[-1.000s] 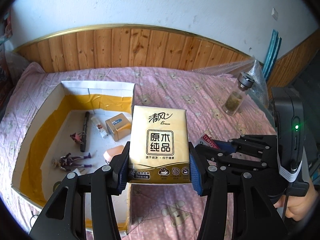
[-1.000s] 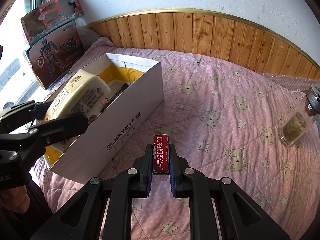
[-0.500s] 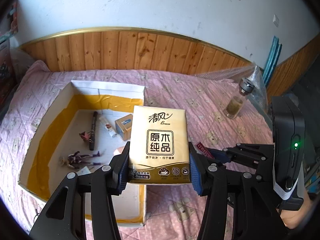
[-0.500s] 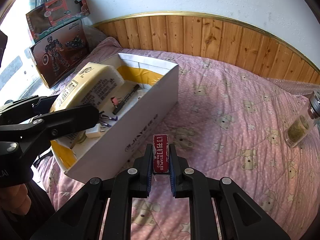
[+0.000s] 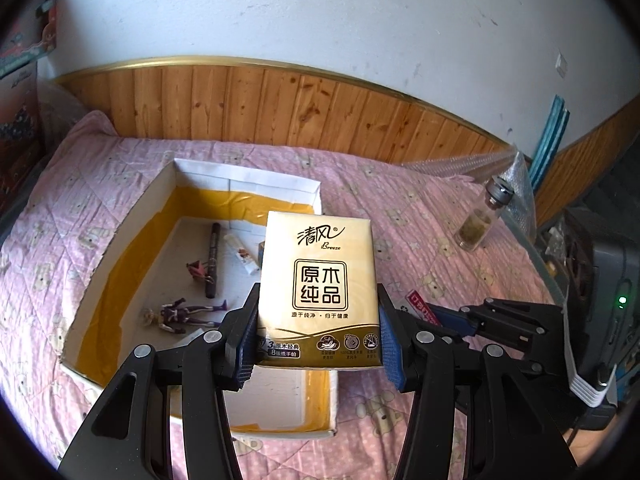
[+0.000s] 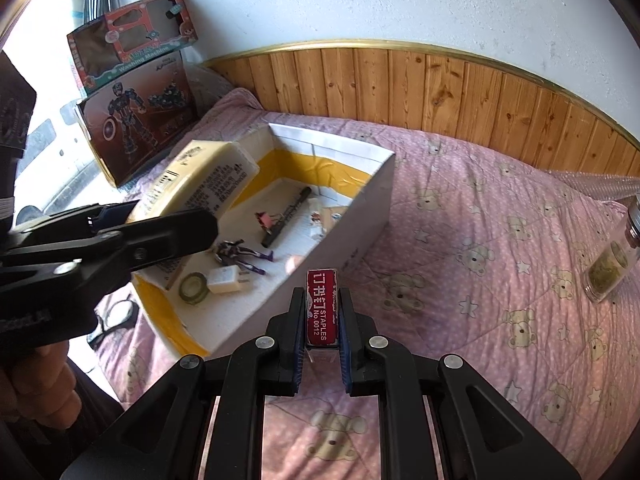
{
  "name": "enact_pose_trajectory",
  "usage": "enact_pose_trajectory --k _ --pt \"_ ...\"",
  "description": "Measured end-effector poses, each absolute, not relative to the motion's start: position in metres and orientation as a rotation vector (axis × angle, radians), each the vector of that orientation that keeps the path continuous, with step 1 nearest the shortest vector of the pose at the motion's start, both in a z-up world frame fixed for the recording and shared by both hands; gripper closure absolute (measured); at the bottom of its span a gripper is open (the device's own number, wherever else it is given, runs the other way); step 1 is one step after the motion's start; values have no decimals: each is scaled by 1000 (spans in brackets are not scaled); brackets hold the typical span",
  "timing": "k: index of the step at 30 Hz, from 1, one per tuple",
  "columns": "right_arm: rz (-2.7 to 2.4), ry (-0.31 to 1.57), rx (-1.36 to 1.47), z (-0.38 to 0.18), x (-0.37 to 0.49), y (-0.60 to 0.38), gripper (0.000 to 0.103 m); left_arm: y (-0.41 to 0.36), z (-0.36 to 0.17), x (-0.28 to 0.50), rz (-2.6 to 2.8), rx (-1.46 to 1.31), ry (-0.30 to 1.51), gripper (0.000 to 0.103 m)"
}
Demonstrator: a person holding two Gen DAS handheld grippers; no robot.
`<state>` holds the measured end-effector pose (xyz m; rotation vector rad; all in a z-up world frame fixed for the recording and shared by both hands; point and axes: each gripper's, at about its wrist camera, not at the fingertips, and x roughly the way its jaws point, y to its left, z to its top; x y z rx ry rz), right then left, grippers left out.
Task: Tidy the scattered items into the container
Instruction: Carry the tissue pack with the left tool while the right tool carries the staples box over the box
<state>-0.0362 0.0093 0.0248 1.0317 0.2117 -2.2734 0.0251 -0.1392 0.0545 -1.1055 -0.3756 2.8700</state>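
My left gripper (image 5: 318,322) is shut on a golden tissue pack (image 5: 318,280) and holds it upright in the air over the near right part of the white cardboard box (image 5: 248,174) with yellow-taped walls. The pack also shows in the right wrist view (image 6: 200,184). My right gripper (image 6: 322,312) is shut on a red staples box (image 6: 322,306) and holds it above the box's right wall (image 6: 340,236). In the box lie a black marker (image 5: 212,258), a purple figurine (image 5: 180,314), a white charger (image 6: 226,280) and a tape roll (image 6: 193,287).
A glass bottle (image 5: 482,218) with a metal cap stands on the pink quilt (image 6: 480,260) to the right. Toy boxes (image 6: 140,92) lean at the bed's left end. Bubble wrap (image 5: 476,160) lies by the wooden wall panel. Black glasses (image 6: 114,318) lie left of the box.
Both grippers have risen and drawn back, so the box looks smaller and more of its inside shows. The right gripper with the staples box has moved left to the box's right wall.
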Motion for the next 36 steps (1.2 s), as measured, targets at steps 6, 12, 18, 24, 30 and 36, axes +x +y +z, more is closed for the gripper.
enact_pose_trajectory --k 6,12,18,24,30,36 --pt "-2258 196 999 34 -23 -1 88 -152 57 30 2877 -1096 -412 50" --pt "-2244 186 974 41 -15 -10 88 -166 57 35 2876 -1090 -489 50" --pt "-2219 169 940 47 -9 -20 88 -185 51 35 2878 -1111 -571 50" --pt "-2196 159 905 51 -6 -33 88 -198 44 32 2878 -1136 -624 50" --pt "-2174 148 897 50 -8 -40 88 -217 38 25 2854 -1163 -735 50" --pt "-2157 136 883 49 -12 -44 88 -231 33 19 2819 -1172 -848 50"
